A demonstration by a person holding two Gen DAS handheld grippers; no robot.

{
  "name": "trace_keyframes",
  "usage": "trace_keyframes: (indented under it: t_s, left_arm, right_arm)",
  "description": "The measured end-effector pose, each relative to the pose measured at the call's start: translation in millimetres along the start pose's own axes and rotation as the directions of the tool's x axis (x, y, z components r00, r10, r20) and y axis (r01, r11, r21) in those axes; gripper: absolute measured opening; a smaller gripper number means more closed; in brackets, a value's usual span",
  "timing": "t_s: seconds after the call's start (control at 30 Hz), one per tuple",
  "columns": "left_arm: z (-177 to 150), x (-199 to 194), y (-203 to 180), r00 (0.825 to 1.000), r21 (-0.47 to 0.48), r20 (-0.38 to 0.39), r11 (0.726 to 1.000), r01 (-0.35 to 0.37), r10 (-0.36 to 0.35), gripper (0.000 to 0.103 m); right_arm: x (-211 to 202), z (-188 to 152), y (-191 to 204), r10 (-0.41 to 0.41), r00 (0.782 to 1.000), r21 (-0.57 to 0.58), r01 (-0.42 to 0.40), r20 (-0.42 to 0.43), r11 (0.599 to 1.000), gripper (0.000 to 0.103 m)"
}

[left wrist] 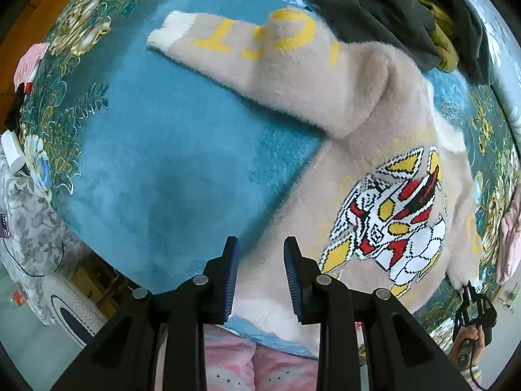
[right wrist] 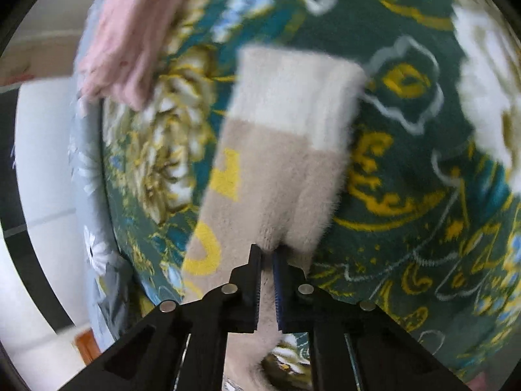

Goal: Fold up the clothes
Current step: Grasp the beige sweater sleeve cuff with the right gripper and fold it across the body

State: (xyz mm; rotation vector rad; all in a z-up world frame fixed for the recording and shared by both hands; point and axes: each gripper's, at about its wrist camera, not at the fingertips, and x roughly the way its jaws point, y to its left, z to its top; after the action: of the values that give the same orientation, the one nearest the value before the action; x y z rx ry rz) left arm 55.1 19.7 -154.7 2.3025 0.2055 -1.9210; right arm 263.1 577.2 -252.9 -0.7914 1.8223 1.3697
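The sweater (left wrist: 374, 150), a fuzzy beige knit with a pixel-style robot graphic in white, red, yellow and black on its front, lies spread on a teal floral blanket (left wrist: 156, 150). It occupies the right half of the left wrist view. One sleeve (left wrist: 260, 49) extends toward the far left, flat on the blanket, ending in a white ribbed cuff and carrying yellow lettering. The white hem band sits at the near edge, just beyond the left gripper (left wrist: 260, 244).

Left gripper: the jaws stand apart with a clear gap between the blue pads (left wrist: 232, 280). Nothing is held between them. The gripper hovers over the near-left corner of the sweater body, where the hem meets the blanket.

Right gripper (right wrist: 267, 254): the jaws are closed down to a narrow slit, with beige sleeve fabric pinched between the pads. The held sleeve (right wrist: 276, 169) runs away from the gripper, ending in a white cuff (right wrist: 293, 94) at the far end; yellow letters show along its left side. The view is motion-blurred. In the left wrist view, this gripper appears at the near right edge, gripping the end of the sweater's right side.

A dark grey garment (left wrist: 390, 9) with an olive-yellow piece on it lies at the far edge, touching the sweater's shoulder area. A pink garment (right wrist: 130, 32) rests on the blanket at the far left of the right wrist view.
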Motion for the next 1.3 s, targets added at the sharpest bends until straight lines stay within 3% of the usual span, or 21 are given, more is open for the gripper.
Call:
trace_keyframes:
  t_s: [0.07,0.3,0.4,0.5,0.57,0.67,0.73,0.83,0.97,1.1,1.23,1.3]
  left_arm:
    - [-1,-3,-5,1.000,0.005,0.009,1.000,0.003,-0.003,0.029]
    - [-12,-11,-14,0.999,0.009,0.040,1.000,0.020,-0.020,0.029]
    - [-12,-12,0,0.999,-0.019,0.040,1.000,0.010,-0.009,0.029]
    - [-9,-13,15,0.999,-0.059,0.044,0.998,0.011,-0.008,0.029]
    - [-7,-13,25,0.999,-0.085,0.048,0.996,0.014,-0.010,0.029]
    - [-4,-13,38,0.999,-0.123,0.051,0.992,0.022,-0.016,0.029]
    - [-2,-13,44,0.998,-0.137,0.050,0.990,0.036,-0.030,0.029]
    - [-1,-16,48,0.997,-0.125,0.061,0.991,0.056,-0.049,0.029]
    - [0,-22,61,0.995,-0.103,0.084,0.993,0.056,-0.047,0.029]
    - [-1,-18,87,0.996,-0.159,0.072,0.985,0.070,-0.059,0.029]
    - [-2,-8,113,0.995,-0.228,0.049,0.969,0.098,-0.089,0.030]
    - [0,-3,123,0.994,-0.259,0.044,0.960,0.109,-0.101,0.035]
  right_arm:
    - [-10,3,3,0.025,1.000,-0.030,-0.024,0.017,0.999,0.007]
    - [-22,8,-15,-0.022,0.999,-0.002,0.022,0.027,1.000,0.006]
    - [-31,0,12,-0.037,0.998,-0.142,0.044,0.049,0.989,0.007]
    - [-43,-18,53,-0.047,0.995,-0.323,0.074,0.091,0.944,0.007]
    - [-52,-43,89,-0.037,0.991,-0.481,0.096,0.132,0.871,0.007]
    - [-54,-99,141,-0.007,0.987,-0.706,0.118,0.158,0.698,0.007]
    - [-48,-144,164,0.000,0.991,-0.812,0.108,0.131,0.573,0.007]
    - [-19,-208,189,-0.027,0.998,-0.903,0.062,0.055,0.426,0.007]
    - [30,-282,197,-0.129,0.991,-0.956,0.011,-0.028,0.294,0.007]
    - [84,-343,195,-0.282,0.959,-0.988,0.022,-0.024,0.156,0.008]
    - [100,-384,184,-0.365,0.924,-0.993,-0.093,-0.113,0.073,0.012]
    - [94,-402,178,-0.369,0.922,-0.992,-0.130,-0.121,0.001,0.039]
